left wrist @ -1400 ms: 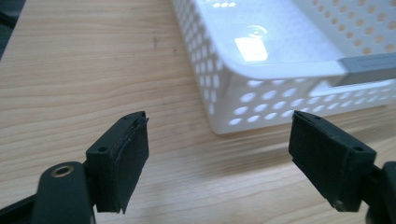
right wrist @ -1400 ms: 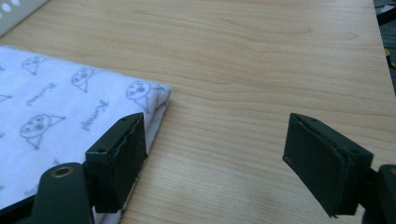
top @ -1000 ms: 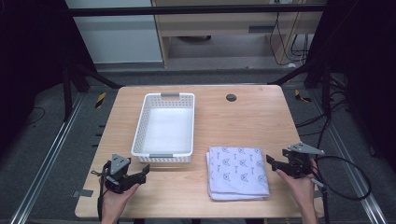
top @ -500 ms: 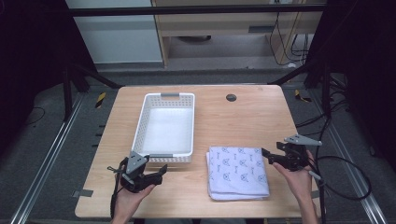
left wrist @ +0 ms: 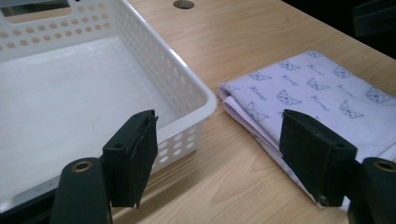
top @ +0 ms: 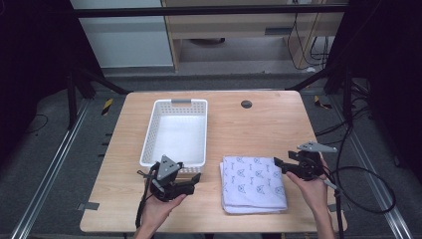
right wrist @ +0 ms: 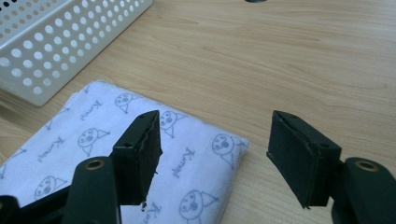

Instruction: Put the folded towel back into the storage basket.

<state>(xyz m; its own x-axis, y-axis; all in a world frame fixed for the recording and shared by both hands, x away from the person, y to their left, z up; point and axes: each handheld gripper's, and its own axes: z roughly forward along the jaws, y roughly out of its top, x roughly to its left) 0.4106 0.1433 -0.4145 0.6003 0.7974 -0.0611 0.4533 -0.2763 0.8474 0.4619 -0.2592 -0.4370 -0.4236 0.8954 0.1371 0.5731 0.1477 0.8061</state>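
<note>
A folded white cloth (top: pixel 254 183) with a cat print lies on the wooden table near its front edge; it also appears as the cloth (left wrist: pixel 317 93) and the cloth (right wrist: pixel 116 154) in the gripper views. A white perforated basket (top: pixel 175 133) stands empty to its left. My left gripper (top: pixel 195 181) is open, held at the basket's near right corner and pointing toward the cloth. My right gripper (top: pixel 278 164) is open at the cloth's right edge, its jaws wide apart over the cloth's far right corner. Nothing sits between either pair of jaws.
The wooden table (top: pixel 259 124) has a round dark cable hole (top: pixel 246 104) at the back. A cable (top: pixel 363 189) trails from the right gripper off the table's right side. Dark frame posts and metal rails flank the table.
My left gripper has moved right and forward from the front left of the table to the basket's near corner. My right gripper has shifted left to the cloth's edge.
</note>
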